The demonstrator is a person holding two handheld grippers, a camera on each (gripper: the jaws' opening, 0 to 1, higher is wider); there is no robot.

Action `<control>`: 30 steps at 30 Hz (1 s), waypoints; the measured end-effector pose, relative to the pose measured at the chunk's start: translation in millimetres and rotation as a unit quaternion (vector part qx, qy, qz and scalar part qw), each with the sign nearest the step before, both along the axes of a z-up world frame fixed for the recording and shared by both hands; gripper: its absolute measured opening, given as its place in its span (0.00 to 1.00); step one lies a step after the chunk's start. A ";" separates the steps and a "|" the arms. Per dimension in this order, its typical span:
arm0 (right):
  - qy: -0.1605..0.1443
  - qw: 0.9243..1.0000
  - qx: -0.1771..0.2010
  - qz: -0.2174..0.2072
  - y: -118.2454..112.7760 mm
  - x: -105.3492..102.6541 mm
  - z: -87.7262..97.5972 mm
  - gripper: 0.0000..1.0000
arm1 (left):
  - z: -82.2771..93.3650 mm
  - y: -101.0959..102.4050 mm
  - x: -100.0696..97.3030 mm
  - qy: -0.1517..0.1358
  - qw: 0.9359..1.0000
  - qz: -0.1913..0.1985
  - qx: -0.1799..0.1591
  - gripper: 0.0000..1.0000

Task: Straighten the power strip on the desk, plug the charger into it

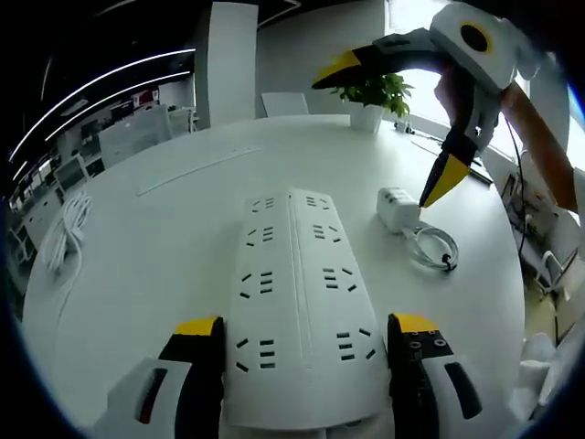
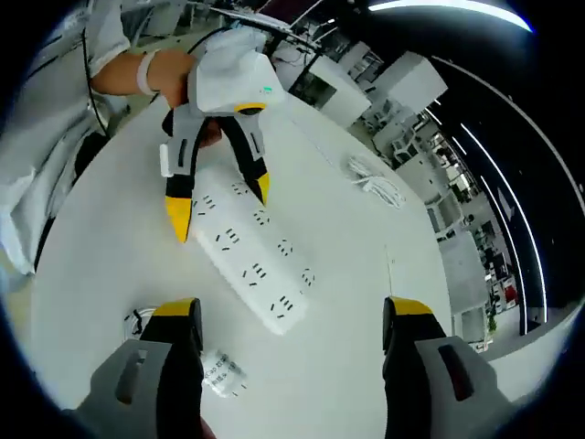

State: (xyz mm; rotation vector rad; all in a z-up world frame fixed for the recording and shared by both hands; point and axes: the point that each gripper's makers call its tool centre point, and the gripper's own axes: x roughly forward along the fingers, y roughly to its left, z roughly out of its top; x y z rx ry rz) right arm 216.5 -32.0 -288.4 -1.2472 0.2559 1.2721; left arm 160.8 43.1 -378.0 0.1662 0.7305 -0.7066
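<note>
I work on a big round white desk [image 1: 164,229], smooth and matte, w/ a thin seam line across it. On it lies the power strip [image 1: 300,302], a long flat white plastic slab w/ rounded corners, two rows of sockets and a groove between the rows. In the left gripper view its long axis runs straight away from me, near end between the jaws of my left gripper [image 1: 306,334]; jaws stand spread on both sides of the strip, just beside its edges, and I cannot tell if the yellow tips really touch it. In the right gripper view the strip [image 2: 254,259] lies diagonal, from upper left to lower right, and the left gripper [image 2: 219,203] straddles its far end from above. My right gripper [image 2: 291,315] is released, jaws wide apart w/ nothing between them; the strip's near end is in the gap but further away, not touched. The charger [image 1: 397,208] is a small white boxy block w/ rounded edges, beside the far right part of the strip, apart from it; its thin white cable [image 1: 431,245] makes a loop near it. In the left gripper view the right gripper [image 1: 393,128] hangs open above the charger, one yellow tip close over it. Far off: a coiled white cord [image 1: 66,229] near the desk edge, a small green plant [image 1: 373,91] in a white pot.
</note>
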 end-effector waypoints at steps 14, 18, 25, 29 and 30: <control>0.022 0.981 -0.163 0.100 27.3 28.0 -59.0 0.86 | -0.5 0.1 3.2 0.003 1.000 -0.001 -0.003 0.74; 0.025 0.976 -0.187 0.112 32.3 35.3 -66.3 0.85 | -0.5 -0.9 2.5 0.004 1.000 0.000 -0.002 0.74; 0.006 0.959 -0.237 0.155 36.6 41.5 -75.8 0.81 | -0.5 -1.0 3.8 0.004 1.000 0.000 -0.001 0.74; 0.029 0.951 -0.260 0.164 36.3 38.5 -84.6 0.79 | -0.4 -1.3 3.5 0.004 1.000 -0.001 0.000 0.74; 0.023 0.951 -0.261 0.166 37.0 39.5 -84.8 0.79 | -0.4 -1.5 3.4 0.004 1.000 -0.002 0.000 0.74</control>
